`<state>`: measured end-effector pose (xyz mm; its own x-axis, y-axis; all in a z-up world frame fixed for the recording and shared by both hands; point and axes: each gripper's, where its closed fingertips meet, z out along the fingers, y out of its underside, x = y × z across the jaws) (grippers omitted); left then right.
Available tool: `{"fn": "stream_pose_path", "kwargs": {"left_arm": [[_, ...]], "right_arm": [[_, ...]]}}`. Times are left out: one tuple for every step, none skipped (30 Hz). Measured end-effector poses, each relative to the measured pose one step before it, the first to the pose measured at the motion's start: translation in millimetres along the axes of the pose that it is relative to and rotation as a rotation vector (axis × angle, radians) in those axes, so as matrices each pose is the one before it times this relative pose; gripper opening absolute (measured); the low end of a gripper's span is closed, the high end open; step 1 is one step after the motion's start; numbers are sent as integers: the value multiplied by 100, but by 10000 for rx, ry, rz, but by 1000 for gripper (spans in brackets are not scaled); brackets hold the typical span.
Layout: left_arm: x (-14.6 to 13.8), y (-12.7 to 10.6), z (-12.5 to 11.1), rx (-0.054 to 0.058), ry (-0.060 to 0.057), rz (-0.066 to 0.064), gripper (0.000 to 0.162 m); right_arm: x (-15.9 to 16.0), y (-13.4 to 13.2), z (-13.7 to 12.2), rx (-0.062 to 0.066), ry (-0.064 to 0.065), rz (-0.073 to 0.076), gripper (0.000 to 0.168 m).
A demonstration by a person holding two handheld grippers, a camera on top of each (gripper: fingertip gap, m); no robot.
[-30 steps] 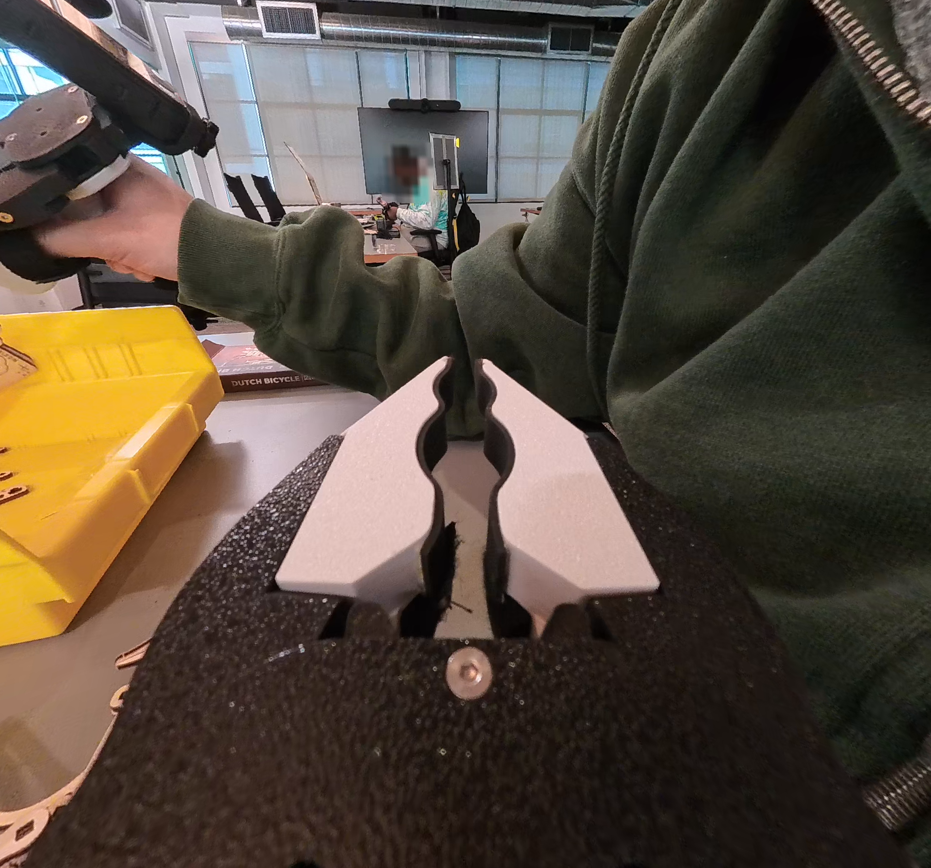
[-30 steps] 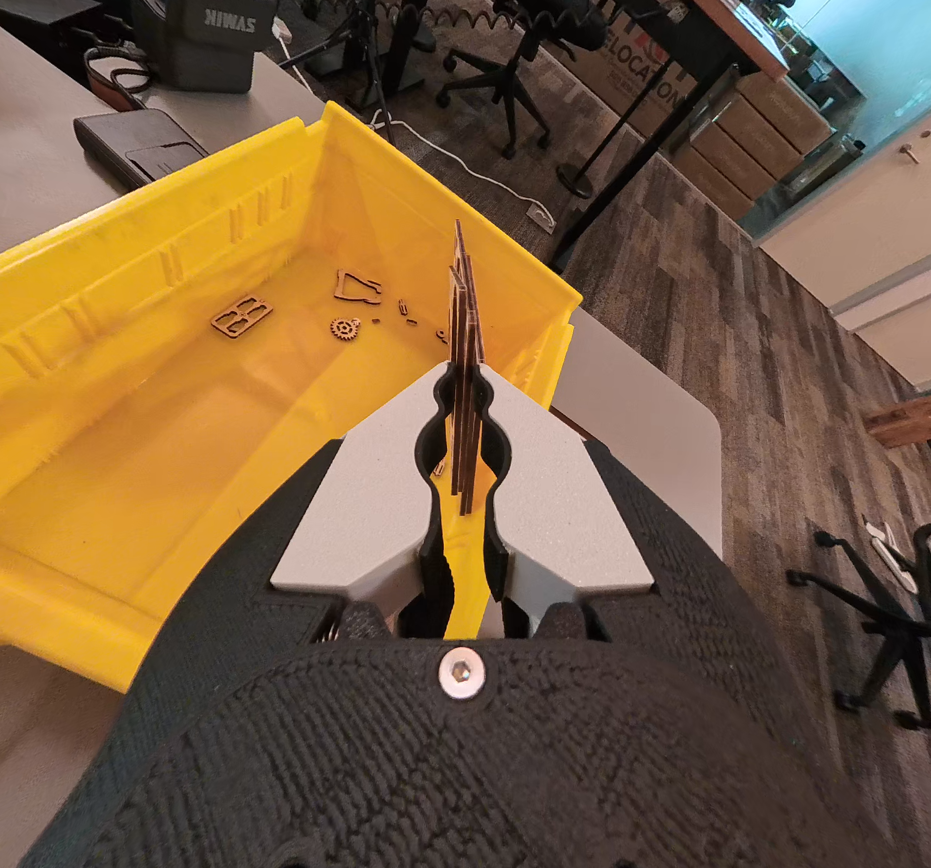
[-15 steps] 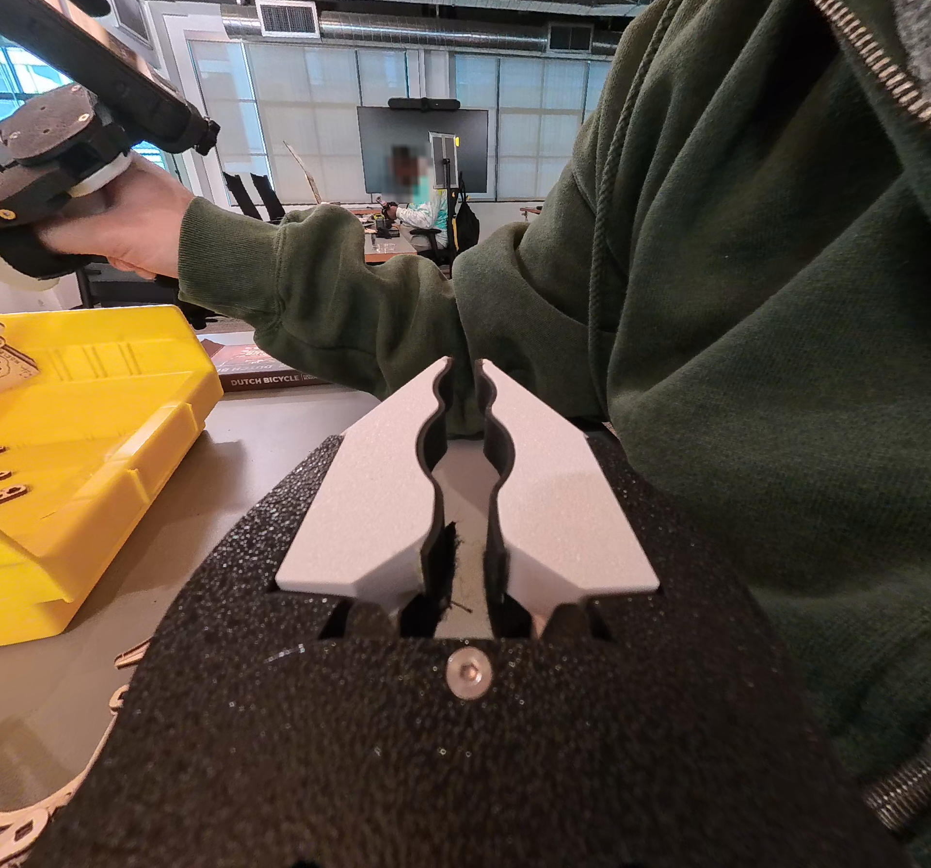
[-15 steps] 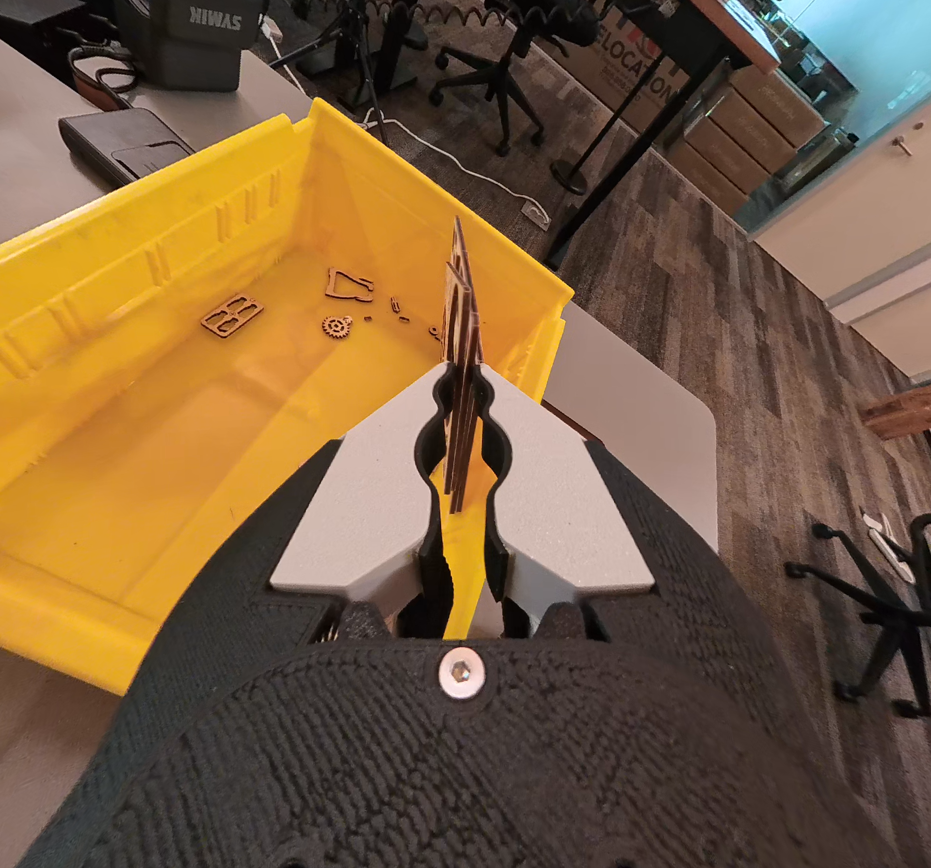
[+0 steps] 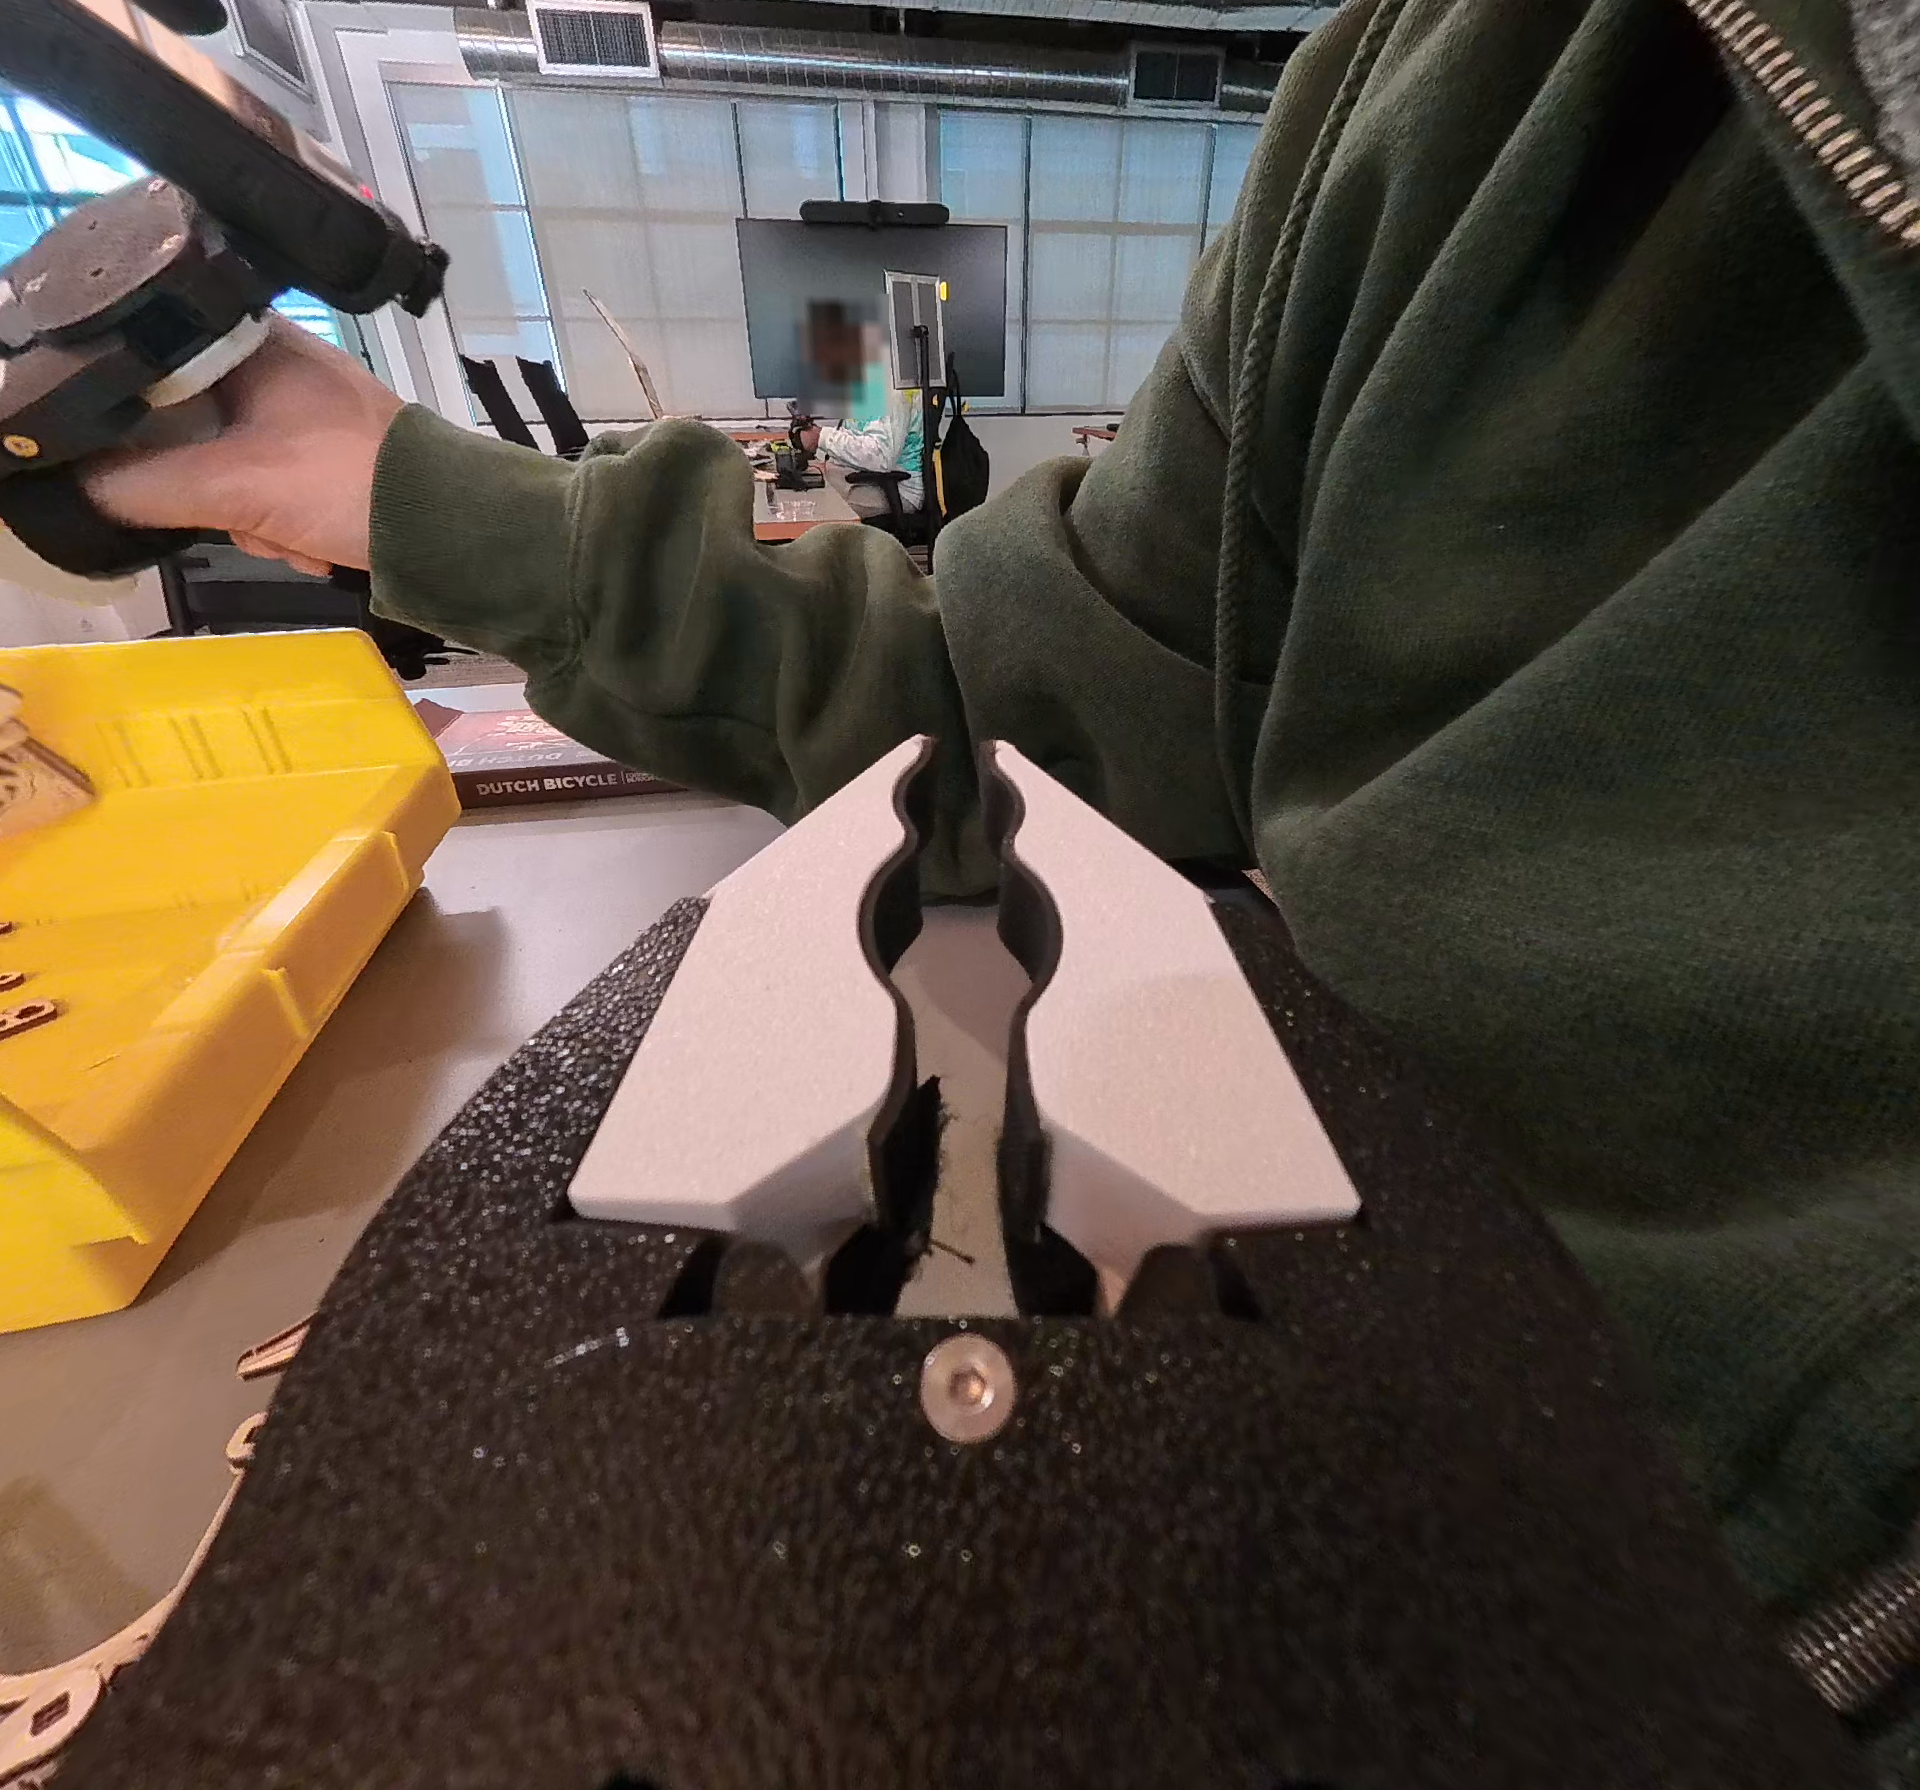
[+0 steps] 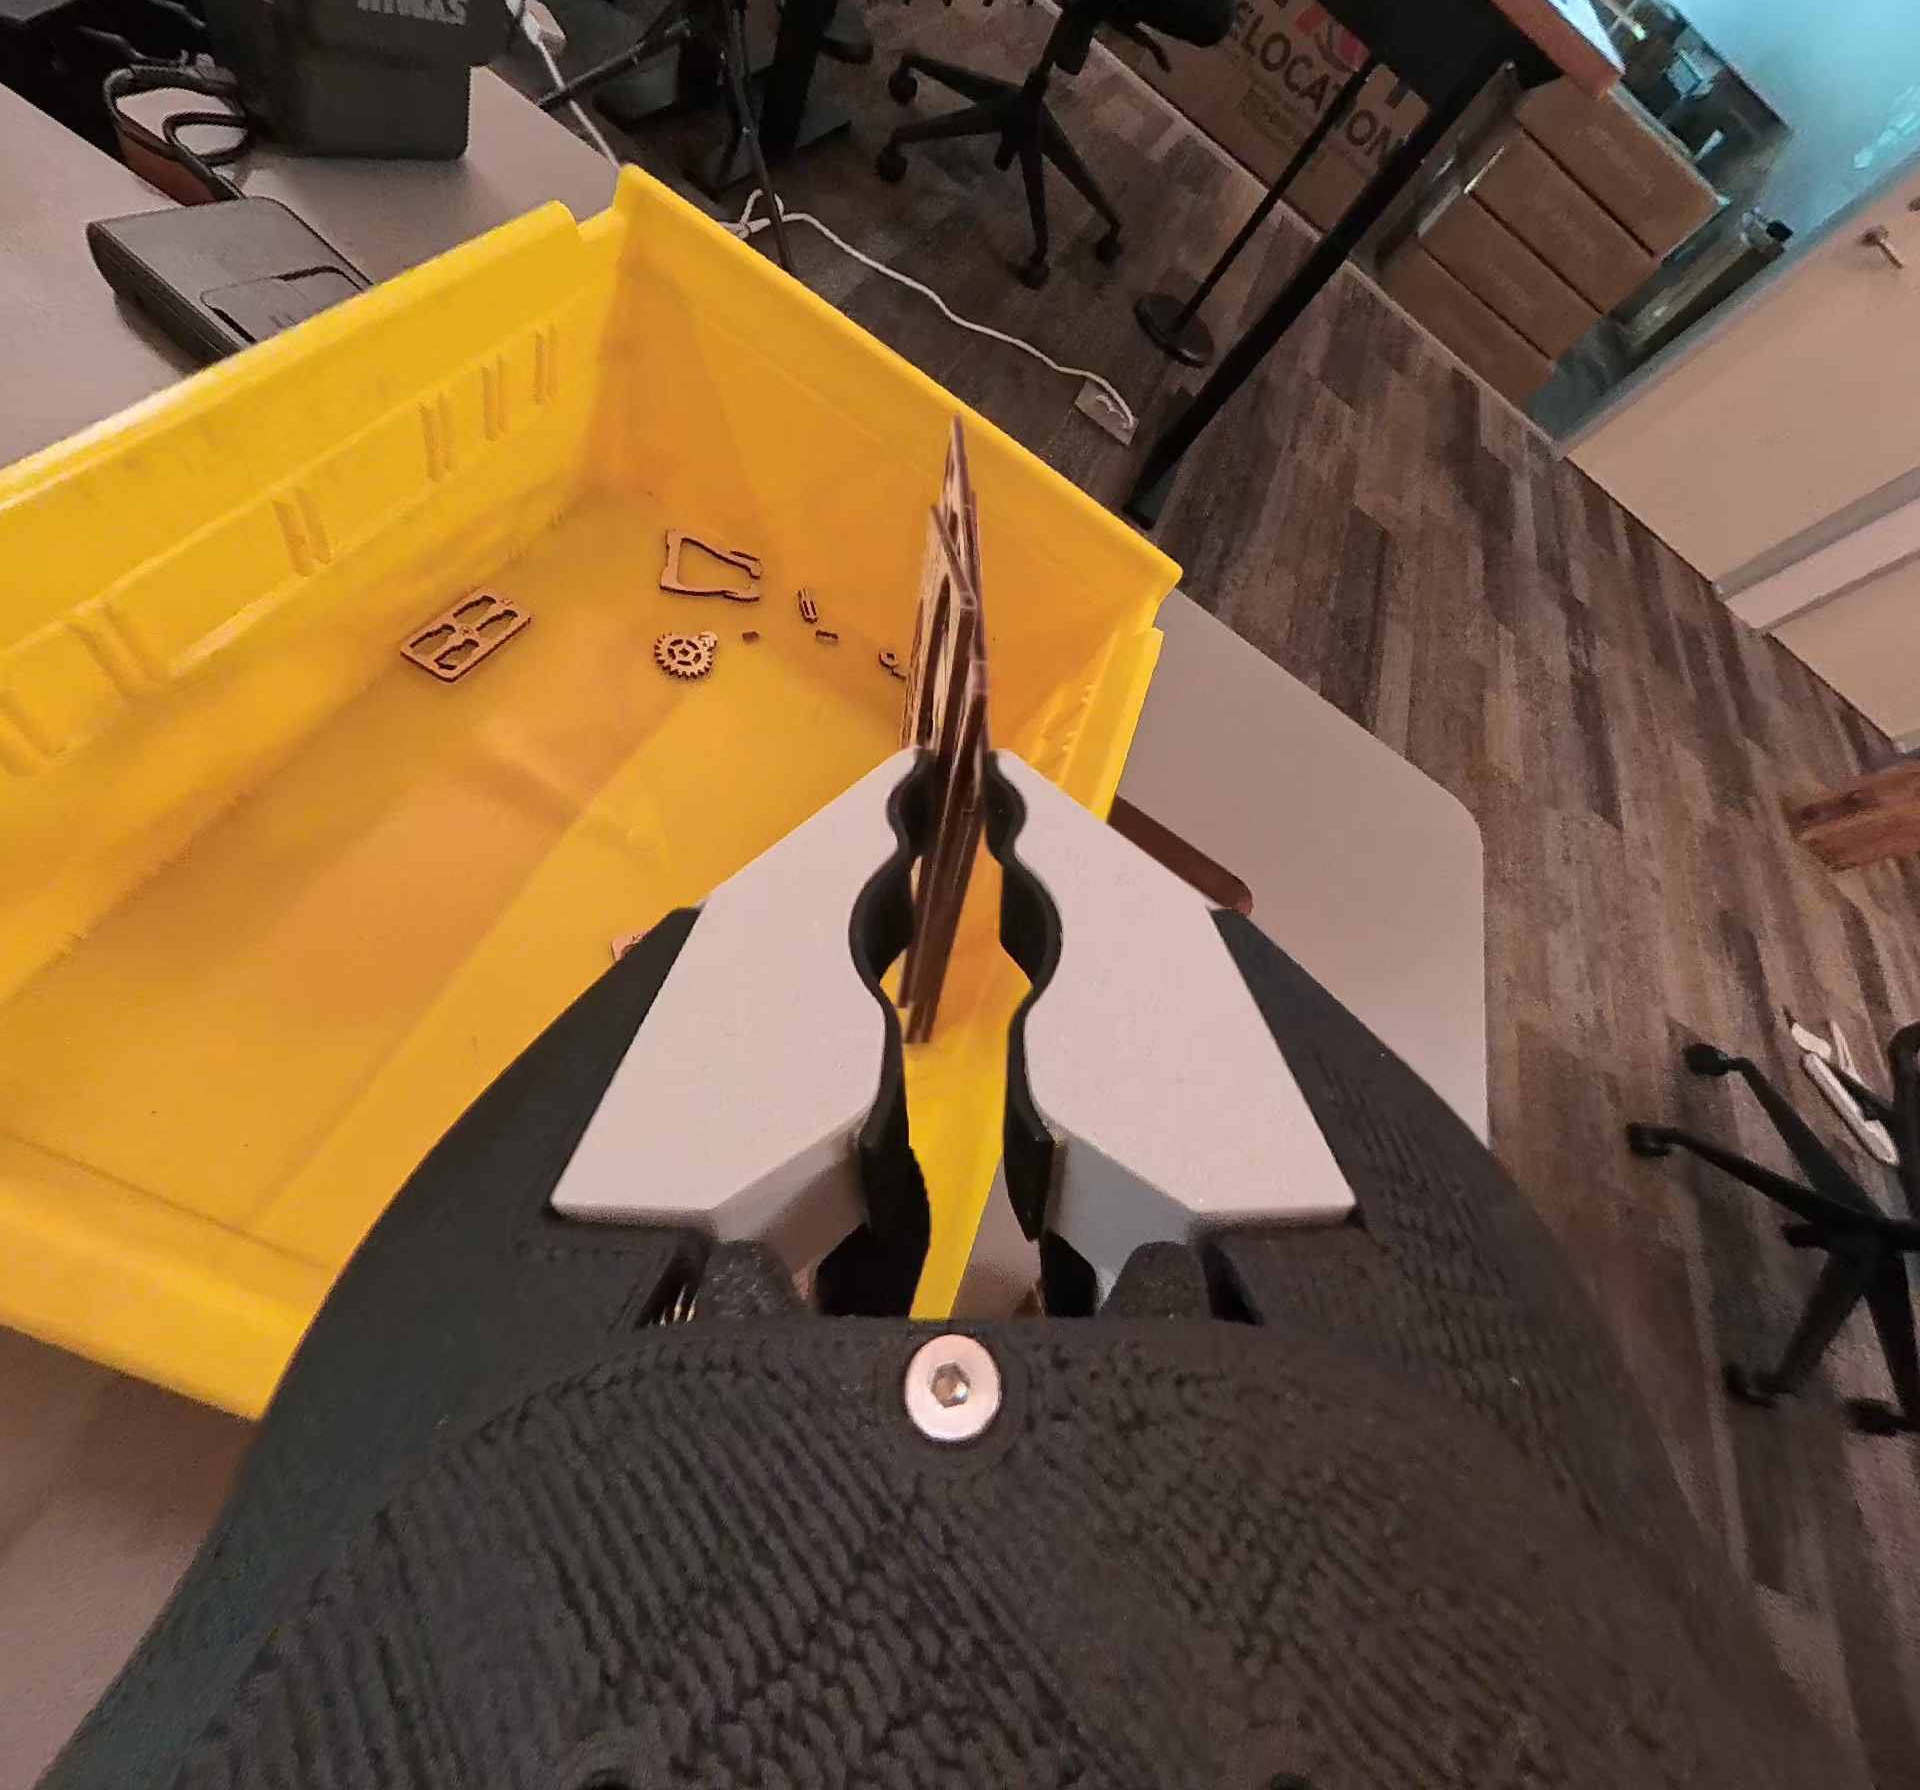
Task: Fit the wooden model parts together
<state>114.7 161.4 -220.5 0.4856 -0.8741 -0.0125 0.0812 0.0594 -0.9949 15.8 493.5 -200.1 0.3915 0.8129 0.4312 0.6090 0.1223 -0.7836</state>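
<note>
My right gripper (image 6: 951, 764) is shut on a thin brown wooden model assembly (image 6: 951, 618), which stands edge-on between the pads above a yellow bin (image 6: 312, 493). Small loose wooden parts lie on the bin floor: a frame piece (image 6: 710, 568), a gear (image 6: 684, 652) and a slotted plate (image 6: 464, 631). My left gripper (image 5: 961, 753) rests low over the grey table with its jaws nearly together and nothing between them. The left wrist view shows the right gripper's body (image 5: 104, 338) in a hand at the upper left, above the bin (image 5: 208, 909).
A green-sleeved arm (image 5: 675, 597) and torso fill the right of the left wrist view. A cut wooden sheet (image 5: 62, 1678) lies at my lower left, and a flat brown box (image 5: 540, 764) lies behind the bin. The table edge (image 6: 1434, 805) drops to the floor right of the bin. My right fingertips sit around 35 cm from my left ones. To reach the gear (image 6: 684, 652) in a straight line is about 20 cm for my right fingers, about 40 cm for my left.
The right gripper has drifted slightly over the bin with the wooden assembly still in it. The left gripper has not moved.
</note>
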Motion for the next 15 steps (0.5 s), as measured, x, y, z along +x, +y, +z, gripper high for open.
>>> {"fn": "stream_pose_path", "kwargs": {"left_arm": [[-5, -5, 3, 4, -2, 4, 6], [-7, -5, -7, 3, -2, -2, 6], [2, 15, 1, -3, 4, -7, 6], [7, 8, 10, -5, 5, -6, 6], [-5, -2, 1, 2, -1, 5, 6], [-8, 1, 0, -1, -2, 7, 6], [8, 19, 8, -6, 5, -6, 6], [-9, 9, 6, -6, 2, -7, 6], [-2, -3, 1, 2, -1, 1, 6], [-2, -8, -10, 5, -2, 4, 6], [-8, -1, 5, 1, 0, -1, 6], [-6, 17, 0, -5, 0, -4, 6], [3, 14, 12, -8, 8, -7, 6], [0, 18, 9, -5, 1, -4, 6], [-14, -13, -3, 9, -7, 0, 6]], "right_arm": [[-45, 251, 157, -147, -31, 48, 13], [-133, 290, 193, -168, -64, 54, 17], [-107, 213, 229, -131, -21, 32, 18], [-91, 146, 229, -85, 36, -34, 18], [-153, 146, 243, -112, 23, -104, 18], [-252, 164, 250, -154, -10, -148, 18], [-267, 147, 256, -155, -4, -154, 18], [-272, 133, 244, -144, 0, -140, 18], [-200, 172, 242, -176, 33, -127, 17], [-74, 244, 203, -232, 102, -177, 17], [-76, 177, 153, -183, 78, -178, 17], [-164, 101, 102, -116, 7, -135, 17], [-226, 51, 67, -91, -49, -117, 17], [-258, 20, 47, -64, -89, -57, 17], [-230, -38, 17, -20, -92, -1, 16]]}}
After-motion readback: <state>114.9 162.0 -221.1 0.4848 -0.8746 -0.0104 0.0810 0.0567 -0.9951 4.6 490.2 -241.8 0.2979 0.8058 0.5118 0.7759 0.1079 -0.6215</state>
